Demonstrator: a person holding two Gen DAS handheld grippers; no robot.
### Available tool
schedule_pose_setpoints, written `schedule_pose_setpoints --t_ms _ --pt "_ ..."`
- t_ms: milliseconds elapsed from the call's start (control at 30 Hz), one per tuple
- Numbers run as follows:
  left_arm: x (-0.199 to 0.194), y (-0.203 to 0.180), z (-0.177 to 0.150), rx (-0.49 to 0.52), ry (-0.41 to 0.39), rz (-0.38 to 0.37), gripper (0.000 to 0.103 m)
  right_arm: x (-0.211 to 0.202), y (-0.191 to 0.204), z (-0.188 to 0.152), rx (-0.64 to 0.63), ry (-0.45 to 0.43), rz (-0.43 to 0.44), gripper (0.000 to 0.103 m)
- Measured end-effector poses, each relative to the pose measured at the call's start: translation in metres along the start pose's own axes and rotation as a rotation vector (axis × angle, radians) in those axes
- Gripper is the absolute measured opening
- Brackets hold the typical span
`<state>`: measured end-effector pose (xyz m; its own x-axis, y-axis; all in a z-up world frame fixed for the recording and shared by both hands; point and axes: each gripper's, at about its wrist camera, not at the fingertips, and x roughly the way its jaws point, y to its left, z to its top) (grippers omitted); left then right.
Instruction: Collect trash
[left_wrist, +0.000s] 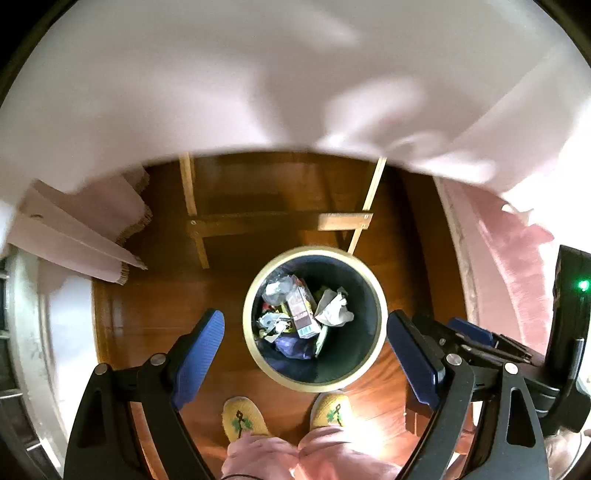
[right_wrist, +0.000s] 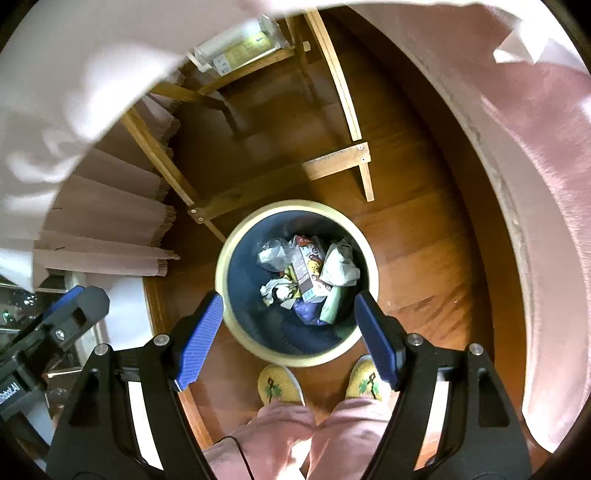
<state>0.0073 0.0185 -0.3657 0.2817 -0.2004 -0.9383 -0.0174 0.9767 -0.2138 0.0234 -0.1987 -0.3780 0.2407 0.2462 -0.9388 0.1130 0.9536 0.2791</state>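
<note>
A round bin (left_wrist: 255, 288) with a cream rim and dark inside stands on the wooden floor, directly below both grippers. It holds trash (left_wrist: 304, 314): a small carton, crumpled white paper, clear plastic and a purple wrapper. The same bin (right_wrist: 223, 254) and trash (right_wrist: 308, 275) show in the right wrist view. My left gripper (left_wrist: 306, 354) hangs open high over the bin, nothing between its blue pads. My right gripper (right_wrist: 290, 332) is also open and empty above the bin. The right gripper's body (left_wrist: 476, 336) shows at the right of the left wrist view.
A person's yellow slippers (left_wrist: 243, 419) and pink trouser legs (right_wrist: 280, 435) stand just before the bin. A table with a white cloth (left_wrist: 258, 81) and wooden legs (left_wrist: 192, 192) lies beyond it. A pink rug (right_wrist: 554, 206) covers the floor at right.
</note>
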Motion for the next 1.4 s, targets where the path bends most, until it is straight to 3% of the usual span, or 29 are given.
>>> schedule_pose_setpoints --t_ms 400,867,1200,1400 --pt "-0.144 -0.023 0.018 -0.043 -0.052 0.039 0.091 -0.123 0.055 0.014 -0.091 -0.029 0.036 0.072" --pt "-0.311 -0.055 0.050 -0.059 -0.184 0.094 0.091 -0.282 0.107 0.036 -0.254 -0.137 0.029 0.072" --pt "-0.401 -0.081 0.068 -0.049 -0.316 0.164 0.091 -0.368 0.125 0.054 -0.280 -0.266 0.024 0.072" --pt "-0.420 -0.093 0.067 -0.047 -0.346 0.177 0.091 -0.391 0.133 0.053 -0.328 -0.320 0.003 0.072"
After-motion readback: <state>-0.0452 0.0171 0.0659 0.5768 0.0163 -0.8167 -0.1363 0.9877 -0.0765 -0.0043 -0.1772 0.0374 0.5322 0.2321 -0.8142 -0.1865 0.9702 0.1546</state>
